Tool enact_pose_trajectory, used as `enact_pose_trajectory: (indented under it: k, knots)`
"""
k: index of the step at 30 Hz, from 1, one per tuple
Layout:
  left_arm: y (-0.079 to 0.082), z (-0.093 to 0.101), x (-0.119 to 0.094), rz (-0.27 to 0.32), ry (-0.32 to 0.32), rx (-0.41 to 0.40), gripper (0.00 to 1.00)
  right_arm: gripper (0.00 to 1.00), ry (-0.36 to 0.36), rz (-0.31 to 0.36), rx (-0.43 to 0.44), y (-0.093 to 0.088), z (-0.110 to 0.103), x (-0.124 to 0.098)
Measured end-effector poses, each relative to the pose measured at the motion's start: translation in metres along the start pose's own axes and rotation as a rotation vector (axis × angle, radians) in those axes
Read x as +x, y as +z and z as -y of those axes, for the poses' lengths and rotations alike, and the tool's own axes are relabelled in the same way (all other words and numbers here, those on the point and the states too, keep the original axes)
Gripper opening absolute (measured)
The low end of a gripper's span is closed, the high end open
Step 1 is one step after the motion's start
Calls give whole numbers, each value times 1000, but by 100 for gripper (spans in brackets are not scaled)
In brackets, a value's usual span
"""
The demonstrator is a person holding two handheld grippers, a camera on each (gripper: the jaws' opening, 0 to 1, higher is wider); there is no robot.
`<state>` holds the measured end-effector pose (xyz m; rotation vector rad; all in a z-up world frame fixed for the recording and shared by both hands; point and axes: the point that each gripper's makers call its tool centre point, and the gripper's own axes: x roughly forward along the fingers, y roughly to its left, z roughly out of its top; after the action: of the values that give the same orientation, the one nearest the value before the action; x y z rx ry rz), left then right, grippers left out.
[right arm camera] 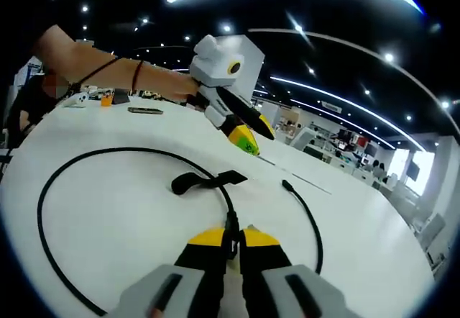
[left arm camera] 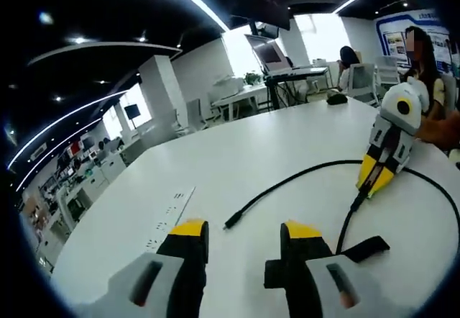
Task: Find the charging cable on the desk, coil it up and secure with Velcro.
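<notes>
A black charging cable [left arm camera: 302, 174] lies in a wide loop on the white table [left arm camera: 237, 160]. One plug end [left arm camera: 230, 224] rests just ahead of my left gripper [left arm camera: 244, 232], which hovers open with nothing between its jaws. My right gripper [left arm camera: 370, 185] comes in from the right, shut on the cable. In the right gripper view its jaws [right arm camera: 230, 237] pinch the cable [right arm camera: 72, 170] close to the black Velcro strap [right arm camera: 205, 181]. The strap [left arm camera: 366, 247] lies flat on the table. The left gripper [right arm camera: 248, 142] hangs above the table beyond the loop, held by a person's arm [right arm camera: 108, 70].
A socket panel [left arm camera: 172, 204] is set into the table left of the cable. A phone [right arm camera: 145, 110] and small items [right arm camera: 106, 100] lie near the far edge. A person [left arm camera: 424, 52] sits at the table's far side. Desks and chairs stand beyond.
</notes>
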<state>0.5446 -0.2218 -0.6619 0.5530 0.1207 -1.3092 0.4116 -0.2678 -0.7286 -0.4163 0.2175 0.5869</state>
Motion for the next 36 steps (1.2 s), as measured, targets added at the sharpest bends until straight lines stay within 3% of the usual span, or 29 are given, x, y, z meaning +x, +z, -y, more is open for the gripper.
enact_pose_trajectory:
  k: [8, 11, 19, 36]
  knots:
    - [-3, 11, 23, -43, -62, -9, 40, 9, 4, 0, -3, 0, -2, 0]
    - [-11, 7, 38, -91, -89, -4, 39, 9, 2, -4, -8, -1, -4, 1]
    - [-23, 1, 56, -151, -118, -30, 38, 9, 2, 0, -2, -1, -6, 1]
    - [-37, -4, 81, -205, -170, -77, 36, 9, 4, 6, 2, -2, -5, 1]
